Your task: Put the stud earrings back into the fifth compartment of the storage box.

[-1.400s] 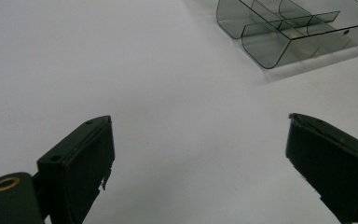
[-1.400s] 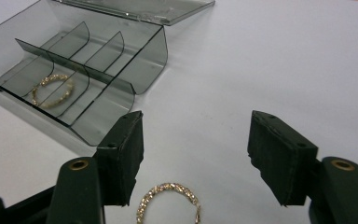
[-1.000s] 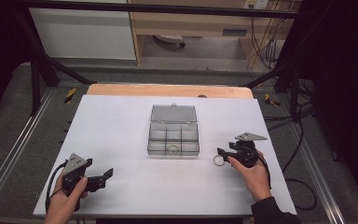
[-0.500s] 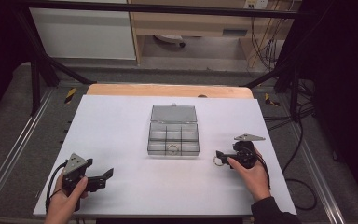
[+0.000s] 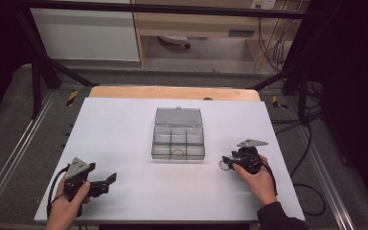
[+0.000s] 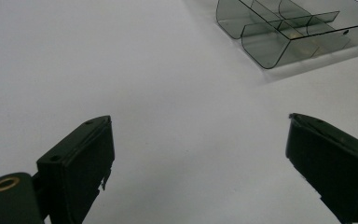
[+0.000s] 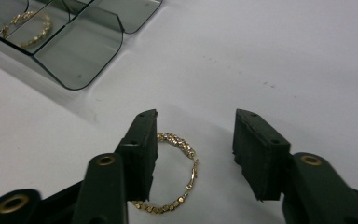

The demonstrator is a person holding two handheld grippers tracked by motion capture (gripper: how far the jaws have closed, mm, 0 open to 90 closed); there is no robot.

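Centrally, clear box (image 5: 178, 139), wide bare table (image 5: 124, 134) around, both grippers unclenched, right gripper (image 7: 193, 151) straddling gold hoop (image 7: 177, 177).

Left black two-jaw gripper (image 5: 106, 181) sits low at the table's near-left, gripped by the person's left hand (image 5: 67, 207); jaws spread wide apart, nothing between them. Right black two-jaw gripper (image 5: 226, 161), held by the right hand (image 5: 258, 179) at near-right, points leftward; jaws parted, not clamped.
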